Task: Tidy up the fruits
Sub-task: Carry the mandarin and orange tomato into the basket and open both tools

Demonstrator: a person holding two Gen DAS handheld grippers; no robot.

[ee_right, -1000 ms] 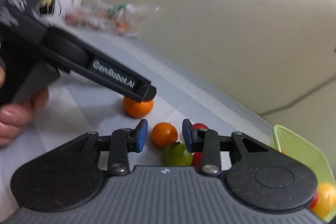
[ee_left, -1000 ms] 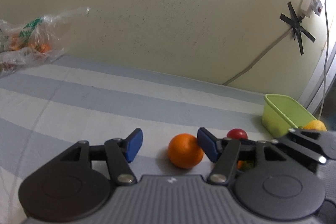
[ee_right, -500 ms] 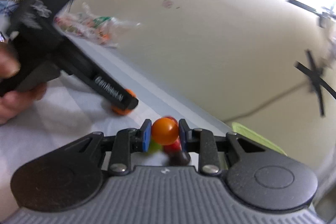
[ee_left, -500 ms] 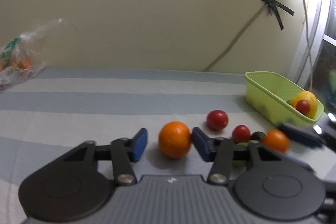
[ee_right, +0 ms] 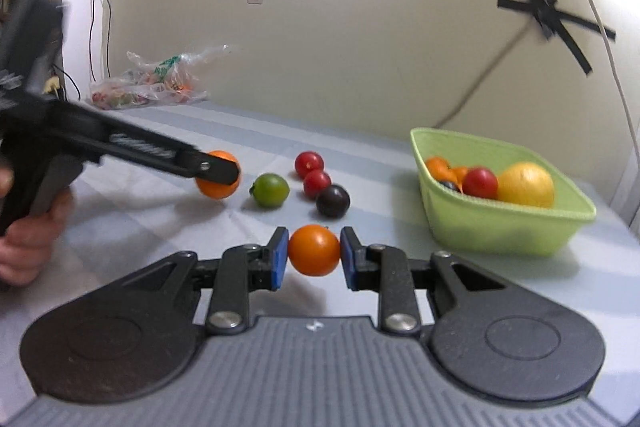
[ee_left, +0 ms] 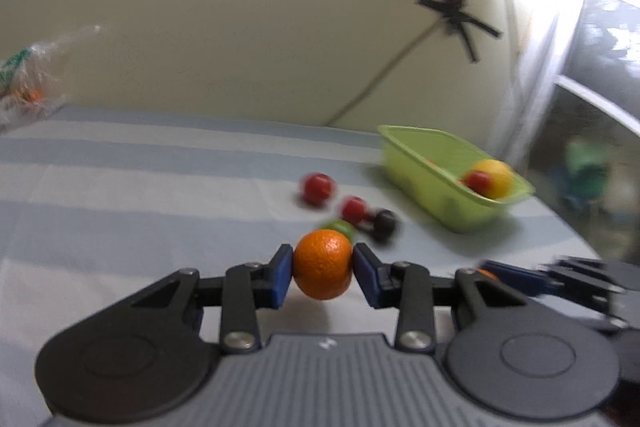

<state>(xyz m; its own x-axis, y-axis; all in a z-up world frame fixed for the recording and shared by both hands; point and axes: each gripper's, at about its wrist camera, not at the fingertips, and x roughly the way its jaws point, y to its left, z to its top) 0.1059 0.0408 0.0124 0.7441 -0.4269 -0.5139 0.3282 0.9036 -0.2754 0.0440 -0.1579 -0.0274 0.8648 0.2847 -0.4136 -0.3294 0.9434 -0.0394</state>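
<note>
My left gripper [ee_left: 322,259] is shut on an orange [ee_left: 322,273], held just above the striped cloth. The right wrist view shows that same orange [ee_right: 218,187] in the left gripper's tip. My right gripper [ee_right: 314,255] is shut on a smaller, smooth orange fruit [ee_right: 314,247], also off the cloth. A green tub [ee_right: 500,223] stands to the right with a yellow fruit [ee_right: 526,185], a red one [ee_right: 480,183] and other fruit inside. Loose on the cloth lie a green fruit [ee_right: 270,190], two red ones [ee_right: 309,164] and a dark one [ee_right: 333,201].
A plastic bag [ee_right: 152,87] of produce lies at the far left by the wall. A person's hand [ee_right: 28,247] holds the left gripper's handle. A cable [ee_right: 480,83] taped to the wall runs down behind the tub. A window frame stands at the right.
The left jaws closed on the orange and lifted it off the cloth. The right jaws closed on the small orange fruit, rolled level and carried it right, away from the loose fruit.
</note>
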